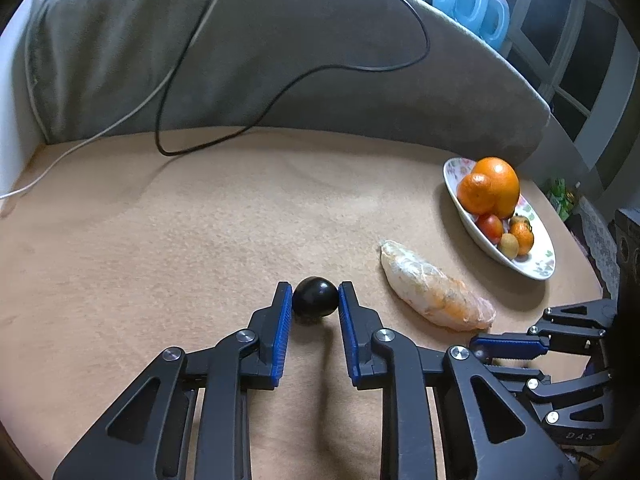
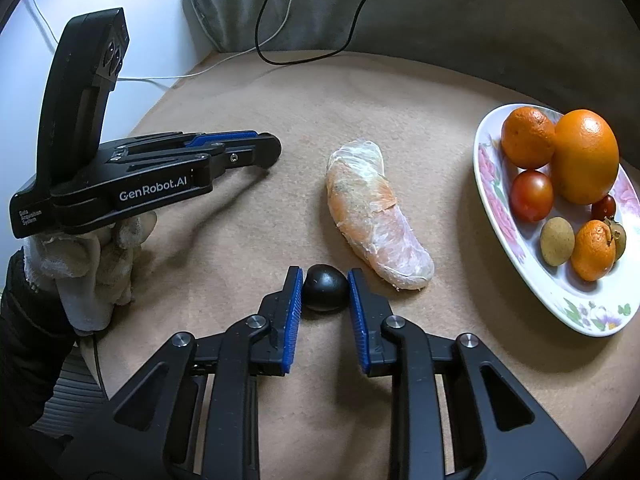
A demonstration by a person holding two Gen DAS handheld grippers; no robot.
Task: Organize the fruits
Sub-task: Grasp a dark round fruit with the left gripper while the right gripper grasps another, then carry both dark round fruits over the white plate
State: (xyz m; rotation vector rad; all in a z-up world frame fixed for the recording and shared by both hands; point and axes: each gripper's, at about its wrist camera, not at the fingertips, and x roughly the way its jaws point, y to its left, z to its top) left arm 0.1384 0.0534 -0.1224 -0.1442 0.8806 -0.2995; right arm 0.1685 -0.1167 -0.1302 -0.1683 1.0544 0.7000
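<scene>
In the left wrist view a small black round fruit [image 1: 315, 297] sits between the blue pads of my left gripper [image 1: 314, 296], pressed on both sides. In the right wrist view a like black fruit [image 2: 326, 293] sits the same way in my right gripper [image 2: 325, 292]. A plastic-wrapped orange piece [image 2: 376, 212] lies on the tan table; it also shows in the left wrist view [image 1: 434, 288]. A floral plate [image 2: 492, 184] at the right holds oranges [image 2: 584, 156], tomatoes [image 2: 531, 196] and small fruits; it also shows in the left wrist view [image 1: 536, 264].
A grey cushion [image 1: 280, 48] stands behind the table, with a black cable [image 1: 192, 148] and a white cable [image 1: 80, 140] trailing onto the table. Blue bottles [image 1: 476, 4] stand at the far right. The left gripper's body [image 2: 120, 176] is at the left.
</scene>
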